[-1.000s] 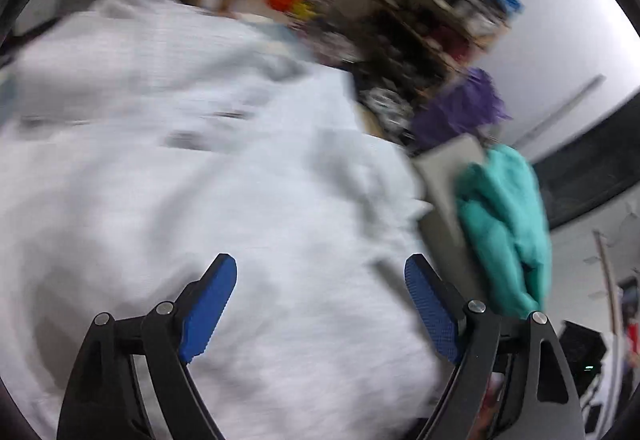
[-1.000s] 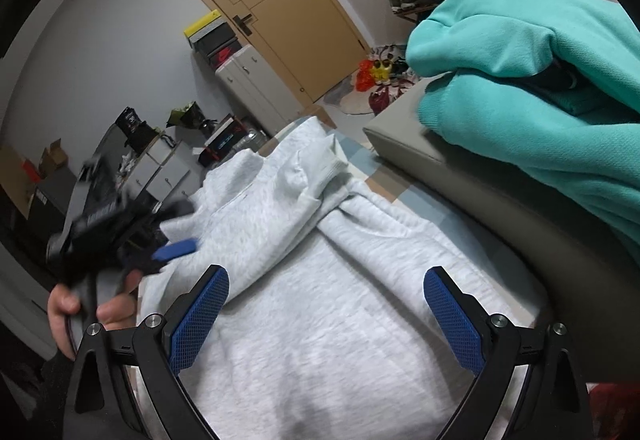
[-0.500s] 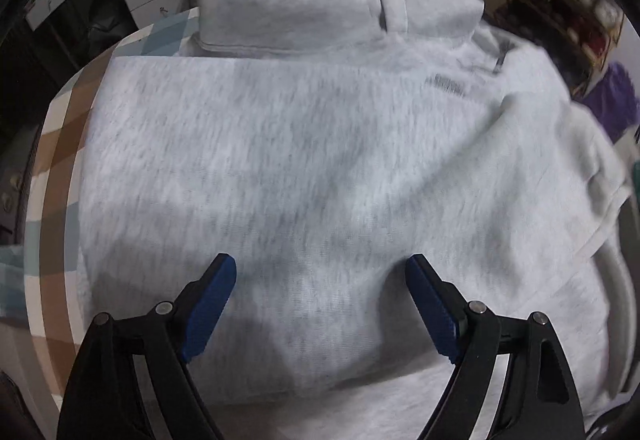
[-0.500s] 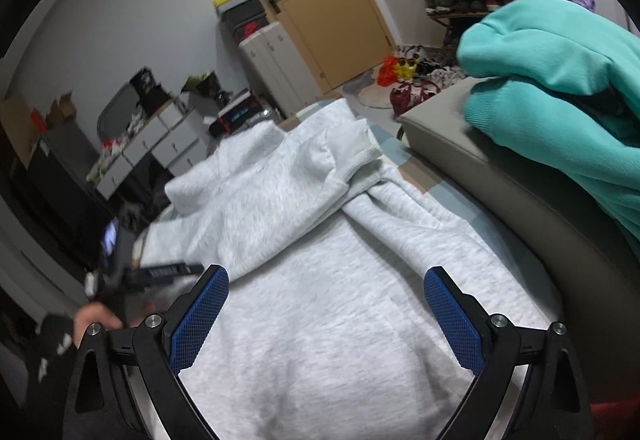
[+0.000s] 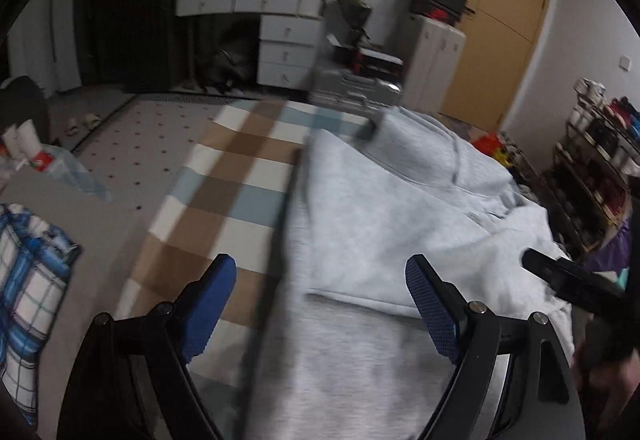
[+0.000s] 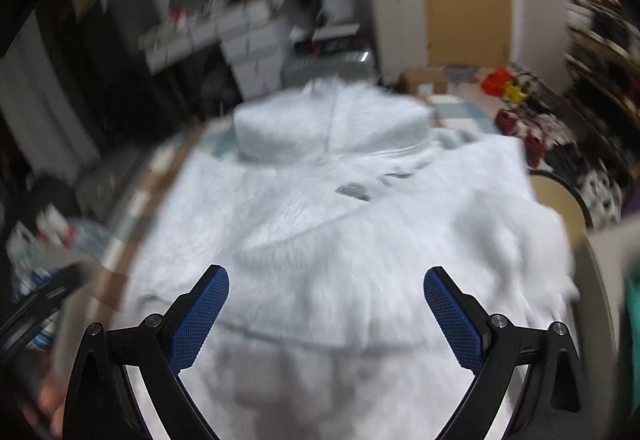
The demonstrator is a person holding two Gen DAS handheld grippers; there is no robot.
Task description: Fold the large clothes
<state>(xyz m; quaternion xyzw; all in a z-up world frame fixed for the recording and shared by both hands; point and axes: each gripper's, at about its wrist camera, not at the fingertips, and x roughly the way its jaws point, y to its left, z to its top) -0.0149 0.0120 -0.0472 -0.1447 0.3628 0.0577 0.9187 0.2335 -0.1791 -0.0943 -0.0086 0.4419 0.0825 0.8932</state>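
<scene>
Both our grippers have swung leftward over the grey hoodie lying on the checked blanket; left gripper and right gripper stand wide apart, holding nothing.

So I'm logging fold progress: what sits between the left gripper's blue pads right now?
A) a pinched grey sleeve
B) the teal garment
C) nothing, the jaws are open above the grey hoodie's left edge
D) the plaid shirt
C: the left gripper has its jaws wide apart with nothing pinched, over the edge of the grey hoodie and the checked cloth beneath it.
</scene>
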